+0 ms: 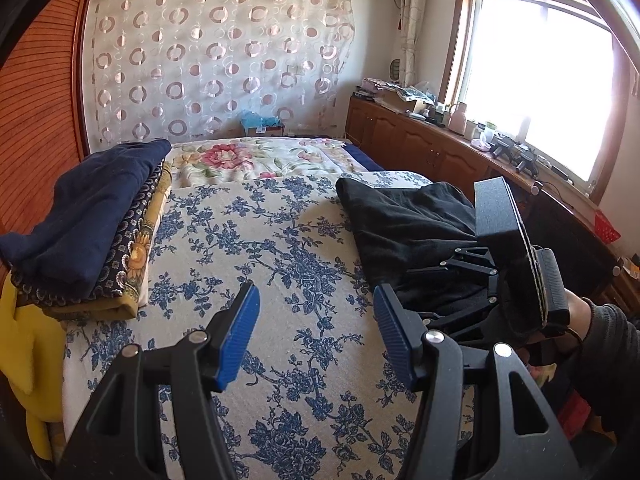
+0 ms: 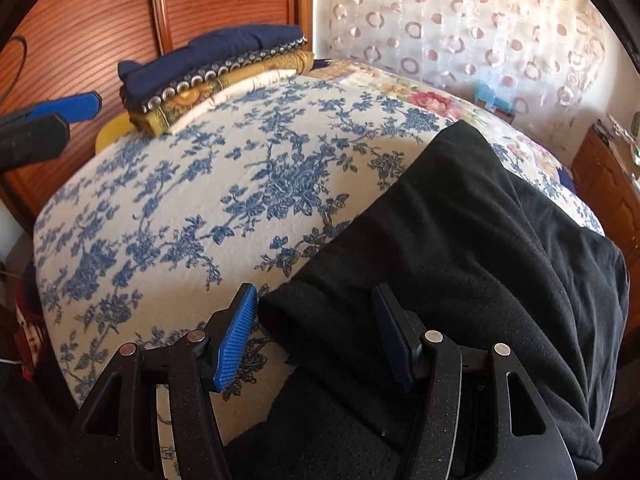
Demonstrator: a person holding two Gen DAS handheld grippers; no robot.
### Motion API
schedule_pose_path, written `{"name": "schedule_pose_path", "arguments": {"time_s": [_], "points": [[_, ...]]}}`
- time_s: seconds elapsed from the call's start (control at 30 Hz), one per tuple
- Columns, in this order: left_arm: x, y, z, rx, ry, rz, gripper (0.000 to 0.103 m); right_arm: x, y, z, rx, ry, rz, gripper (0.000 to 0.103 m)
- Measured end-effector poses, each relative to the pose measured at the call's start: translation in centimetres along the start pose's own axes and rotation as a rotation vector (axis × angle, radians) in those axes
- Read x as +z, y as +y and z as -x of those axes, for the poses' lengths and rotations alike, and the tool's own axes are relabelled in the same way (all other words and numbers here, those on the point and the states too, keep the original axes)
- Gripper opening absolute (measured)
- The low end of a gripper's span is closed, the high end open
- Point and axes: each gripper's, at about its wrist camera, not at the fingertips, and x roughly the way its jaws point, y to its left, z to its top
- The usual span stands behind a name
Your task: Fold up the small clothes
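1. Left wrist view: looks forward and downward along the bed (image 1: 280, 240) toward the curtained wall, window at upper right of the frame.
2. Right wrist view: steeper and closer, above the black garment (image 2: 460, 260) at lower right.
3. Shared: bed, black garment, folded stack (image 1: 92, 216).

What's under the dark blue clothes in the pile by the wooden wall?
Under the navy garment lie a dark patterned cloth with a coin-like trim, then a yellow flowered fabric, then a cream layer. Only their edges show; the rest is covered.
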Motion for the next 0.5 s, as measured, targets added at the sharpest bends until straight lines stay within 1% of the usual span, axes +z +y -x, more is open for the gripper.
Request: {"name": "schedule_pose_path", "arguments": {"time_s": [0.1,0.13,0.17,0.2,0.23,0.27,0.3,0.43,0.5], "points": [[-0.1,-0.2,-0.1,-0.005,0.004,-0.002,0.058,-0.2,0.5,-0.2,-0.036,0.011,0.044,0.059],[-0.1,-0.3,-0.2,-0.007,0.005,-0.003,0.058,-0.2,0.6,-0.2,-0.051,0.006,0.057,0.052],[-0.1,-0.4,-0.3,-0.010,0.007,-0.004,0.058,-0.2,0.5,-0.2,-0.062,0.006,0.055,0.037],[-0.2,-0.5,-0.3,-0.013,0.008,-0.004,0.058,-0.2,0.3,-0.1,-0.078,0.004,0.052,0.026],[-0.2,-0.6,-0.4,-0.016,0.010,-0.005,0.058,-0.1,-0.1,0.2,-0.087,-0.001,0.044,0.013],[-0.3,-0.7,-0.5,-0.018,0.014,-0.007,0.058,0.0,-0.6,0.6,-0.068,-0.012,0.026,0.011],[-0.3,-0.9,-0.6,-0.021,0.016,-0.010,0.058,0.2,-1.3,1.4,-0.055,-0.042,-0.002,0.010],[-0.4,-1.4,-1.4,-0.041,0.030,-0.013,0.058,1.1,-3.6,4.8,-0.083,-0.150,-0.058,0.008],[-0.2,-1.7,-1.9,-0.063,0.037,-0.019,0.058,1.6,-5.0,6.1,-0.112,-0.177,-0.070,0.008]]}}
